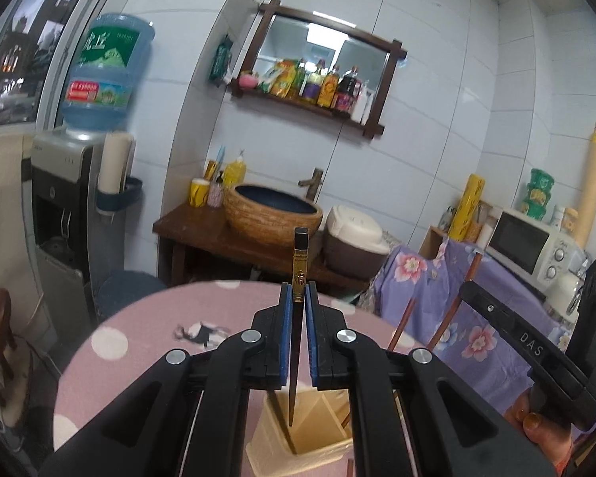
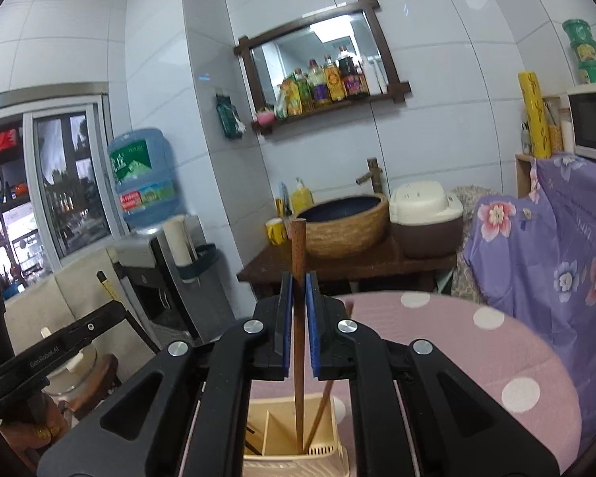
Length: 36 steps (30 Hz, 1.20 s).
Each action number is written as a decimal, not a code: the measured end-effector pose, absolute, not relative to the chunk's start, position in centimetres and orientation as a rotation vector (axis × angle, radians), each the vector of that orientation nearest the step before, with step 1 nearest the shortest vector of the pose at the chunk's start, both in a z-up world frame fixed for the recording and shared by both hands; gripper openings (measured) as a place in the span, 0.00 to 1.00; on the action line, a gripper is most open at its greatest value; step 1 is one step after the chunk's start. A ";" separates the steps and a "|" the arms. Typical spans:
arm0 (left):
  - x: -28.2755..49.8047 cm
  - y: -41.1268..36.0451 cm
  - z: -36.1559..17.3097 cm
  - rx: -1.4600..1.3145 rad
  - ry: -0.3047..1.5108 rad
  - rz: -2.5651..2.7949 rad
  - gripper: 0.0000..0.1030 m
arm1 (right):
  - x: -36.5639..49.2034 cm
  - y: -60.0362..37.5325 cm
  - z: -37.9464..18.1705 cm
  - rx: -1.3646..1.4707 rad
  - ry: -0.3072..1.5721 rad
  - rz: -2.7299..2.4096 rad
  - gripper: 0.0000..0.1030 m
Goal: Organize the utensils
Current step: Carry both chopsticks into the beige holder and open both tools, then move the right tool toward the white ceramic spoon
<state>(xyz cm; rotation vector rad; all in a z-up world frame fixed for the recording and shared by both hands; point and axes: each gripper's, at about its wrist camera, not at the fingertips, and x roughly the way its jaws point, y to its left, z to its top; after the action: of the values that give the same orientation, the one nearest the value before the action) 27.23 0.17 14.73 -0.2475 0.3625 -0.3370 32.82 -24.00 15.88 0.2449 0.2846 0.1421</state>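
My left gripper (image 1: 298, 292) is shut on a dark chopstick (image 1: 300, 262) with a gold band near its top, held upright with its tip hanging over a compartment of the cream utensil holder (image 1: 310, 445). My right gripper (image 2: 298, 282) is shut on a brown wooden chopstick (image 2: 298, 246), held upright with its lower end inside the same holder (image 2: 294, 433). Another brown chopstick (image 2: 322, 409) leans in the holder beside it. The right gripper's body (image 1: 536, 349) shows at the right of the left wrist view, and the left gripper's body (image 2: 51, 353) at the left of the right wrist view.
The holder stands on a round table with a pink polka-dot cloth (image 2: 476, 357). Behind are a wooden stand with a basin (image 1: 272, 214) and a rice cooker (image 2: 425, 218), a water dispenser (image 1: 63, 206), and a microwave (image 1: 532, 246) on a purple flowered cloth.
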 end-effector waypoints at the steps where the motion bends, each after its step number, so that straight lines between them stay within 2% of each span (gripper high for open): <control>1: 27.4 0.2 14.2 -0.253 0.375 -0.338 0.08 | 32.8 -23.9 15.1 0.242 0.296 0.140 0.07; 8: 27.2 -0.2 10.9 -0.255 0.442 -0.343 0.08 | 32.1 -24.1 12.0 0.250 0.342 0.131 0.07; 18: 26.7 -0.3 8.6 -0.280 0.488 -0.342 0.08 | 31.1 -24.5 11.2 0.262 0.342 0.143 0.08; 21: 26.2 -0.2 8.7 -0.267 0.478 -0.332 0.09 | 30.6 -24.4 10.8 0.257 0.342 0.132 0.12; 23: 25.6 -0.1 8.7 -0.257 0.477 -0.333 0.21 | 30.2 -24.6 10.7 0.264 0.344 0.134 0.26; 24: 25.2 0.1 8.7 -0.259 0.474 -0.333 0.37 | 29.9 -24.7 10.6 0.271 0.342 0.137 0.38; 25: 24.7 0.3 8.7 -0.267 0.466 -0.332 0.49 | 29.5 -24.8 10.6 0.273 0.341 0.134 0.42; 31: 22.1 1.8 7.2 -0.256 0.486 -0.294 0.68 | 26.7 -24.6 8.9 0.241 0.403 0.120 0.43; 36: 21.0 3.6 3.5 -0.226 0.598 -0.244 0.71 | 24.8 -24.1 5.4 0.198 0.512 0.103 0.45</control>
<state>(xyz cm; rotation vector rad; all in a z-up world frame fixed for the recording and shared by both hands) 21.01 3.57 3.53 -0.2259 0.5976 -0.2440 24.81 -24.14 5.39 0.1980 0.5118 0.1026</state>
